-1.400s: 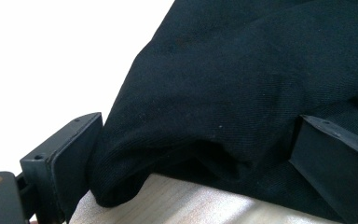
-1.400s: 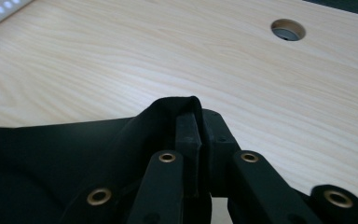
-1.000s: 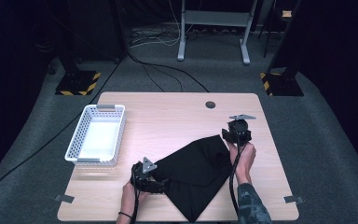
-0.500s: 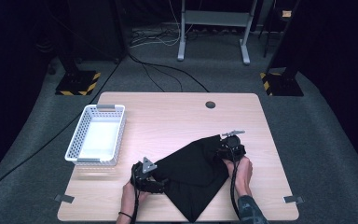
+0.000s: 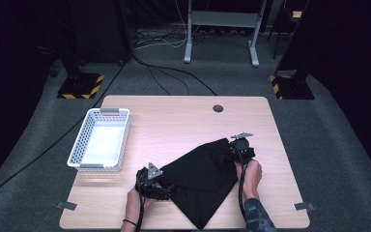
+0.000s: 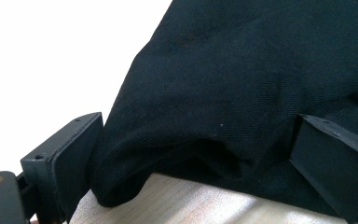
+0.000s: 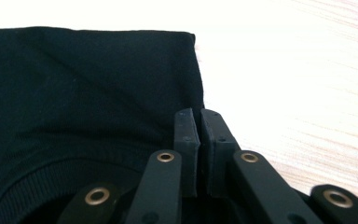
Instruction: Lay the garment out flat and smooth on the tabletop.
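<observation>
Black garment [image 5: 200,179] pinched at its far right edge by right gripper [image 7: 199,140] — left gripper [image 6: 191,154], jaws spread around a fold, should clamp before lifting.

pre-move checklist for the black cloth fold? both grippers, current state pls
1. Right gripper shut on the black cloth at its edge: ok; the jaws have just been closing and now stand together on the fabric.
2. Left gripper gripping the cloth: not ok; the jaws stand wide apart with a fold bunched between them, not pinched.
3. Cloth fully on the table: ok; no part hangs over an edge.
4. White basket away from the cloth: ok; it sits apart, at the left.
5. How many layers the right gripper holds: cannot tell.
</observation>
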A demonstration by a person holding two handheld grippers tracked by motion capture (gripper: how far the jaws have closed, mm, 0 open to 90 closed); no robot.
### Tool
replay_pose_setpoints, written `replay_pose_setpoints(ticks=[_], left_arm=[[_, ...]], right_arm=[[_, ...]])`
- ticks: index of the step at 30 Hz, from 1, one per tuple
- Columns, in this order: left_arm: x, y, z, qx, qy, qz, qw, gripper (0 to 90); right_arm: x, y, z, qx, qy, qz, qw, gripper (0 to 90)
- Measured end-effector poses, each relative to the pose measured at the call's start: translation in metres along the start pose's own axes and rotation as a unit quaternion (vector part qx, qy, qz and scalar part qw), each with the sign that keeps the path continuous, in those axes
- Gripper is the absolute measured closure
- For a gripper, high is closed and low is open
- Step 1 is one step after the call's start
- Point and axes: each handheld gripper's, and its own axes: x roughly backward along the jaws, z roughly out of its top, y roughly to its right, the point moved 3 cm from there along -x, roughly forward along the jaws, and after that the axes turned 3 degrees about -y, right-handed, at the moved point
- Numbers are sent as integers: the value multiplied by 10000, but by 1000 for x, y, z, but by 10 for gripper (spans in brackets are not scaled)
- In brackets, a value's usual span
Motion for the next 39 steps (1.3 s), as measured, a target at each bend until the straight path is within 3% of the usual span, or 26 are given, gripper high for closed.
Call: replay_pose_setpoints(ticks=[9,11,12,14,19,21,24,28,39], left_arm=[[0,0,0,3,1,0,10000,43],[0,0,0,3,2,2,10000,42],[0,0,0,-1,-1,3,10000,43],[0,0,0,0,-3,4,10000,42],[0,0,0,1,-2,-2,10000,42],[0,0,0,0,-2,-1,10000,42],[0,0,0,-3,-2,-1,10000,42],[0,0,0,-5,-6,2,10000,42],[-1,2,2,19,-20,46,10000,42]], right_arm=[[5,15,8,-363,258,-155,9989,814],[4,16,6,-370,133,-26,9992,671],[4,16,5,-310,68,113,9994,629],[9,16,-3,-187,62,157,9997,537],[23,20,-25,-264,261,432,9984,315],[26,20,-35,-272,466,501,9973,213],[22,17,-50,-213,516,677,9961,149],[14,17,-65,-221,534,745,9955,129],[15,23,-72,-87,699,768,9946,120]])
